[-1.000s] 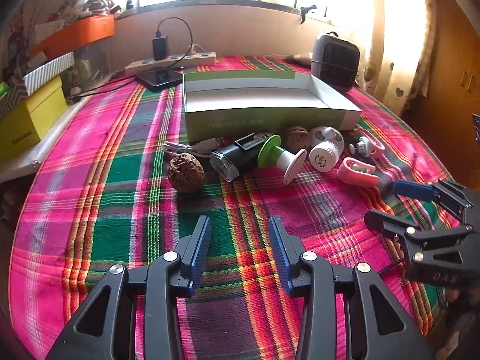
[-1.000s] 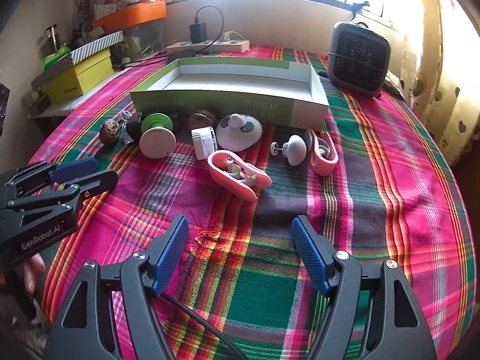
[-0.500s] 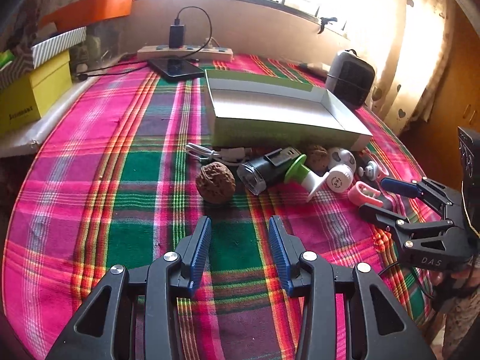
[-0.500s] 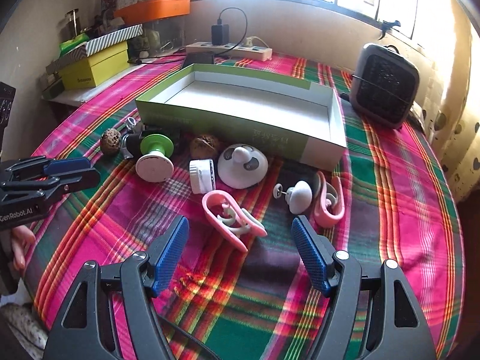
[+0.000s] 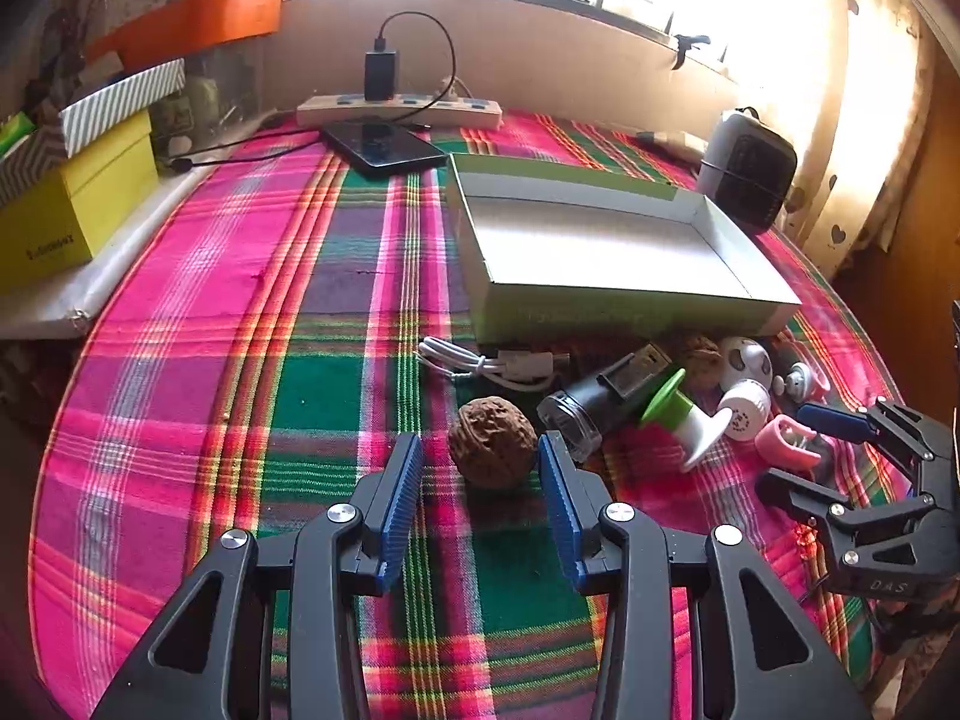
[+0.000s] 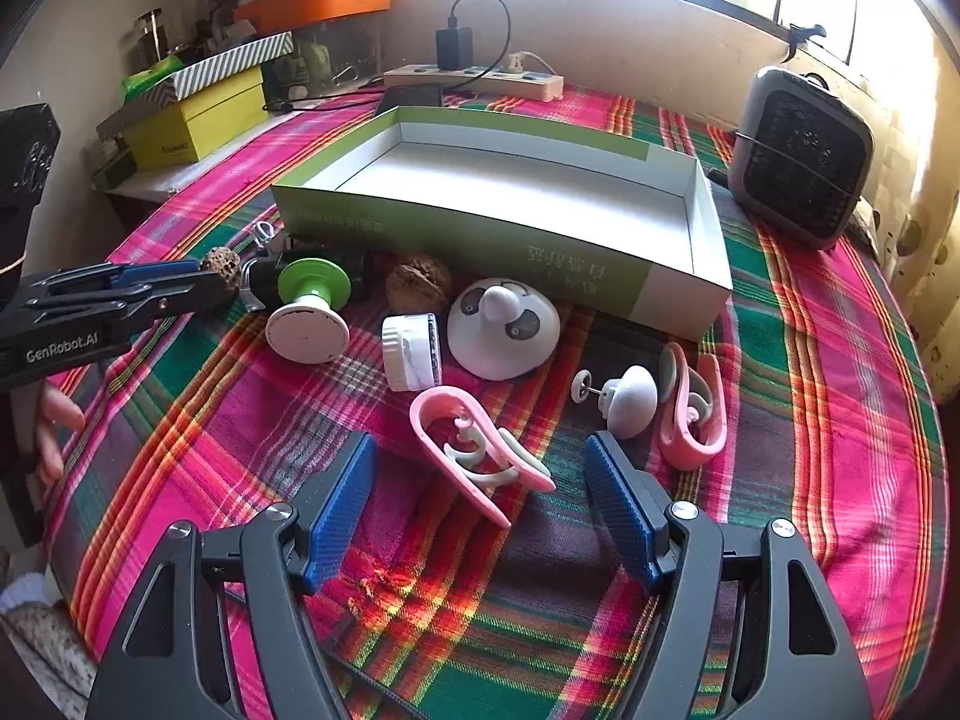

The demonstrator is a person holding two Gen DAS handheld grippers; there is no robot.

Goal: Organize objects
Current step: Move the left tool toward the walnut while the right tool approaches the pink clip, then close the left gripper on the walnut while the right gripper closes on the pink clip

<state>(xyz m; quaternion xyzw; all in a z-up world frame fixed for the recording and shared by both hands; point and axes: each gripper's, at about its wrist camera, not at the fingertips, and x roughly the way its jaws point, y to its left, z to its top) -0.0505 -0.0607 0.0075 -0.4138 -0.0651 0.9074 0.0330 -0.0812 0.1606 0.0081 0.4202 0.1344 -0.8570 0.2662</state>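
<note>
My left gripper [image 5: 480, 474] is open with a brown walnut [image 5: 492, 450] between its fingertips on the plaid cloth; contact does not show. My right gripper [image 6: 480, 483] is open around a pink clip [image 6: 474, 456], not touching it. A green-and-white open box [image 6: 498, 240] lies behind a row of small items: a green-and-white suction piece [image 6: 309, 312], a white cap [image 6: 411, 351], a white panda dome [image 6: 504, 330], a second walnut [image 6: 418, 283], a white knob [image 6: 627, 399], a second pink clip [image 6: 690, 411]. A black flashlight [image 5: 600, 399] and white cable [image 5: 498, 363] lie by the box.
A grey heater [image 6: 801, 159] stands at the back right. A power strip [image 5: 399, 108], a phone [image 5: 384, 147] and stacked yellow and striped boxes [image 5: 72, 198] sit at the back left. The left gripper shows in the right wrist view [image 6: 198, 285].
My left gripper has moved forward until the walnut sits between its fingers. My right gripper has moved forward until its fingers flank the pink clip.
</note>
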